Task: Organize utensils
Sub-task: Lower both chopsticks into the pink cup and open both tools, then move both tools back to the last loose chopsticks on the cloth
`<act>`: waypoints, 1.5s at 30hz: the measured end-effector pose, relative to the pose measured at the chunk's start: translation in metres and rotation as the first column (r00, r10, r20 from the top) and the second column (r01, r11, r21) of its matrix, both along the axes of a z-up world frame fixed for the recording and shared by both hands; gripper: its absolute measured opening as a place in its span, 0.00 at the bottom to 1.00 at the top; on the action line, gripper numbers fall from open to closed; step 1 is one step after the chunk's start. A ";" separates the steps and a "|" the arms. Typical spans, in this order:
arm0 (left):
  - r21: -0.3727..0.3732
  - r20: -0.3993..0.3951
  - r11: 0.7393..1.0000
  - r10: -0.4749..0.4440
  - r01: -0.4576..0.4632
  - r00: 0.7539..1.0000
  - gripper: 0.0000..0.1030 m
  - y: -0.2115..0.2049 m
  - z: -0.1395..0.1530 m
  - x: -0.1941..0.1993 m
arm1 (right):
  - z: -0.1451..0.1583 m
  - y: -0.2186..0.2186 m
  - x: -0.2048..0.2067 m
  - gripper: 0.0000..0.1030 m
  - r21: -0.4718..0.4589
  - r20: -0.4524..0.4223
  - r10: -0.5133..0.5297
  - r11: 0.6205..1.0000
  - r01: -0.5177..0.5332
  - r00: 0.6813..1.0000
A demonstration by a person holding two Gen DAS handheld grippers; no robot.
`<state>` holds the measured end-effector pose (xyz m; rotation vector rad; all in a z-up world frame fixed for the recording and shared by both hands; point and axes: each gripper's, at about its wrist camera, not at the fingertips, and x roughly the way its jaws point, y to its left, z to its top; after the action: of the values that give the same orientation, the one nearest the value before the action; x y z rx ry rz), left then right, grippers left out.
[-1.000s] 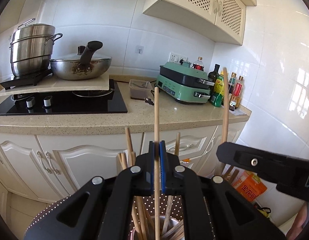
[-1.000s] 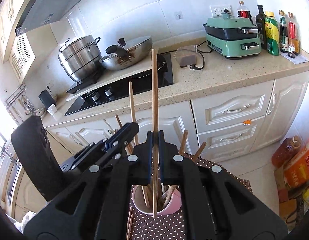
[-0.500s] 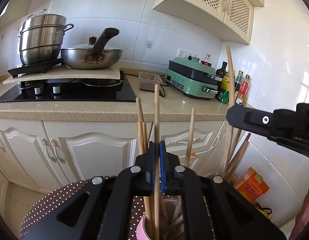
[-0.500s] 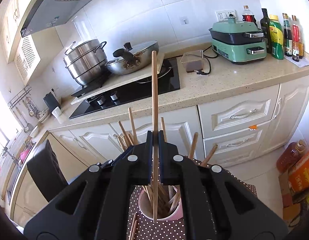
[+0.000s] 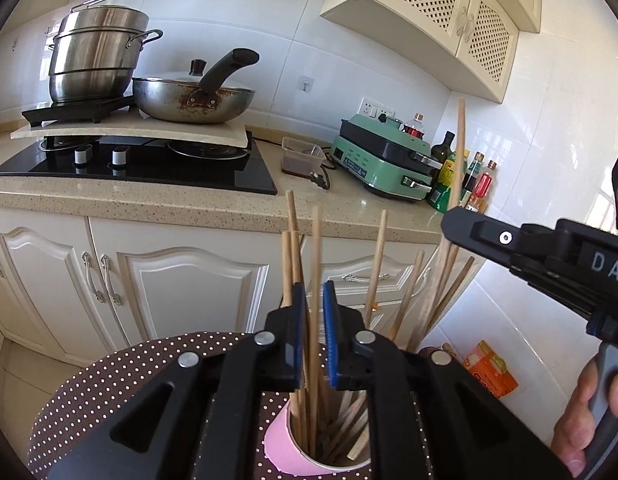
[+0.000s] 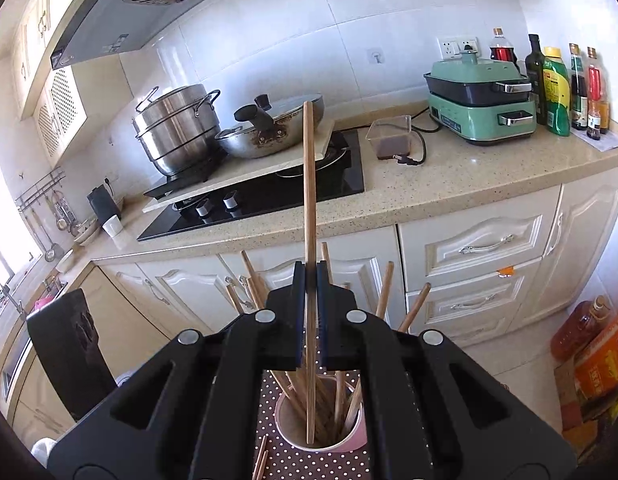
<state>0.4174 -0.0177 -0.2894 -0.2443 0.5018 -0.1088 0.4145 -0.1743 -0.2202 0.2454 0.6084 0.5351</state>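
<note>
A pink cup (image 5: 287, 446) holds several wooden chopsticks and stands on a brown dotted table (image 5: 109, 380). My left gripper (image 5: 313, 292) is just above the cup, its jaws slightly open around a chopstick (image 5: 315, 264) that stands in the cup. My right gripper (image 6: 311, 276) is shut on a chopstick (image 6: 309, 184), held upright with its lower end inside the cup (image 6: 293, 432). The right gripper also shows in the left wrist view (image 5: 453, 226), to the right of the cup.
A loose chopstick (image 6: 261, 458) lies on the dotted table (image 6: 337, 464) beside the cup. Behind is a counter (image 5: 189, 204) with a black stove (image 5: 149, 164), a wok (image 5: 193, 100), a steel pot (image 5: 95, 60), a green cooker (image 5: 389, 160) and bottles (image 5: 477, 184).
My left gripper has lowered to the cup and opened, letting go of its chopstick, which now stands in the cup. My right gripper has lowered its chopstick into the cup.
</note>
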 end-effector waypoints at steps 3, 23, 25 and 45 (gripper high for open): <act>0.005 -0.001 1.000 -0.009 0.009 1.000 0.16 -0.001 0.001 -0.002 | -0.003 0.004 -0.003 0.06 -0.031 0.012 0.009 0.999 -0.009 1.000; 0.021 0.002 0.999 -0.038 0.037 0.999 0.33 -0.007 0.014 -0.022 | -0.029 0.005 -0.029 0.06 -0.096 -0.042 0.013 0.995 -0.017 0.999; 0.029 -0.003 0.999 -0.038 0.038 0.999 0.33 -0.007 0.015 -0.025 | -0.032 0.004 -0.030 0.06 -0.086 -0.063 0.000 0.996 -0.006 0.998; 0.078 0.006 0.996 -0.039 0.038 0.999 0.38 0.003 0.031 -0.063 | -0.027 0.001 -0.059 0.30 -0.051 -0.114 -0.065 0.997 0.060 0.991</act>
<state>0.3543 -0.0147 -0.2582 -0.1578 0.5020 -0.1275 0.3554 -0.1729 -0.2472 0.2512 0.7230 0.4475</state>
